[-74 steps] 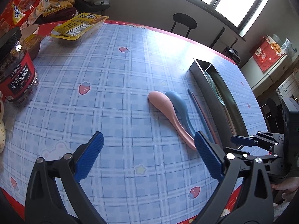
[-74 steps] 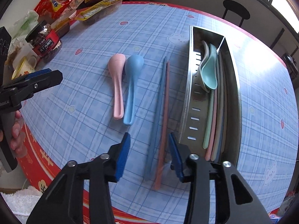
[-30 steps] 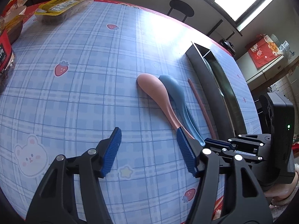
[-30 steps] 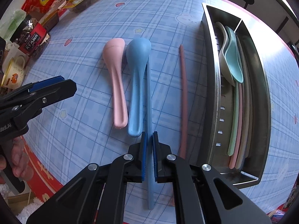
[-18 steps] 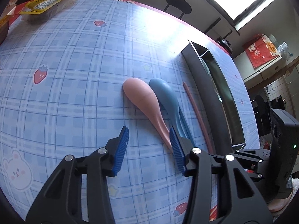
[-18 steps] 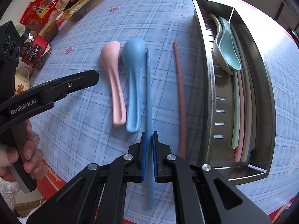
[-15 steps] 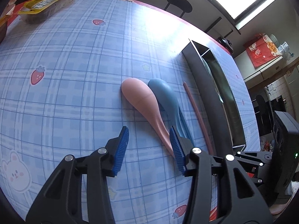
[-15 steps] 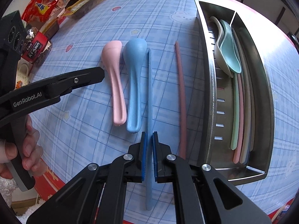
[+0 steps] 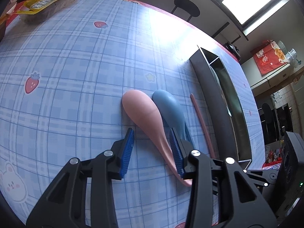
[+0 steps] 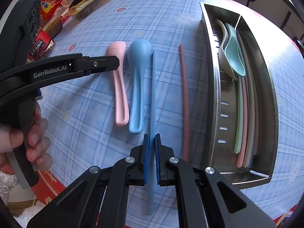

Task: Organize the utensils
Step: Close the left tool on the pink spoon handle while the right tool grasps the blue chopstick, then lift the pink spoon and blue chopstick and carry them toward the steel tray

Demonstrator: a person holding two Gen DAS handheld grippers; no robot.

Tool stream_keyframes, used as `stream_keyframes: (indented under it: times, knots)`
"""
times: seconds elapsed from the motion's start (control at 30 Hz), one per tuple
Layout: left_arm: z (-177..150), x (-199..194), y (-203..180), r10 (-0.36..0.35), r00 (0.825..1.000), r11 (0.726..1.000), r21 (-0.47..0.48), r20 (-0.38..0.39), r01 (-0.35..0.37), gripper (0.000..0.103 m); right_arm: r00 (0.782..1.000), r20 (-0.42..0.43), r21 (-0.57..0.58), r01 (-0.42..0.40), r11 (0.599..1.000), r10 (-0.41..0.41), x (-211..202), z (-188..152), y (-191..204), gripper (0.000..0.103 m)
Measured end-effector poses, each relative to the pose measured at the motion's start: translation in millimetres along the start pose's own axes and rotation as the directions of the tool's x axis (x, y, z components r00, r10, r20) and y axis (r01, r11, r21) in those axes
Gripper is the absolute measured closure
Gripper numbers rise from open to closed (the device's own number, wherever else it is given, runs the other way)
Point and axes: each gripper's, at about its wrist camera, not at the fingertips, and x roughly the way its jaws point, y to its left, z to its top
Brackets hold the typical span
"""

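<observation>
the right gripper [image 10: 151,153] is pinched on the thin blue plastic chopstick [image 10: 153,95], which runs toward 12 o'clock over the blue plaid tablecloth [image 10: 85,98]. the left gripper [image 9: 152,148] has just been closing, its jaws part spread either side of the pink plastic spoon [image 9: 146,117] handle, pads not pressing it. the blue plastic spoon [image 10: 137,83] lies just at the pink one's 3 o'clock. a pink chopstick [image 10: 185,95] lies alone, and at its 3 o'clock the long steel utensil tray [image 10: 214,95] holds more spoons and chopsticks.
</observation>
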Motion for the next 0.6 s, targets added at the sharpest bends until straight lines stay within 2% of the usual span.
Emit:
stream_keyframes:
  times: [0.13, 0.23, 0.37, 0.4, 0.53, 0.6]
  knots:
    - [4, 4, -2, 0.021, 1.000, 1.000, -0.006, 0.001, -0.021, 0.073, 1.000, 0.006, 0.006, -0.013, 1.000, 0.013, -3, -4, -5, 0.096]
    - [5, 6, -3, -0.003, 1.000, 1.000, -0.007, -0.013, 0.003, 0.078, 1.000, 0.012, 0.005, -0.016, 1.000, 0.016, -6, -8, -9, 0.096]
    - [-2, 5, -15, 0.017, 0.999, 0.998, 0.060, -0.031, -0.015, 0.089, 1.000, 0.016, 0.000, -0.015, 1.000, 0.015, -8, -10, -9, 0.096]
    - [-5, 6, -16, 0.022, 0.999, 0.997, 0.074, -0.040, -0.019, 0.096, 1.000, 0.018, -0.001, -0.014, 1.000, 0.014, -8, -10, -9, 0.096]
    - [-19, 9, -19, 0.027, 0.997, 0.994, 0.105, -0.077, -0.019, 0.097, 1.000, 0.022, 0.002, -0.009, 1.000, 0.009, -9, -11, -7, 0.096]
    - [-22, 8, -18, 0.017, 0.998, 0.995, 0.096, -0.063, -0.011, 0.097, 1.000, 0.023, 0.002, -0.007, 1.000, 0.007, -9, -11, -6, 0.096]
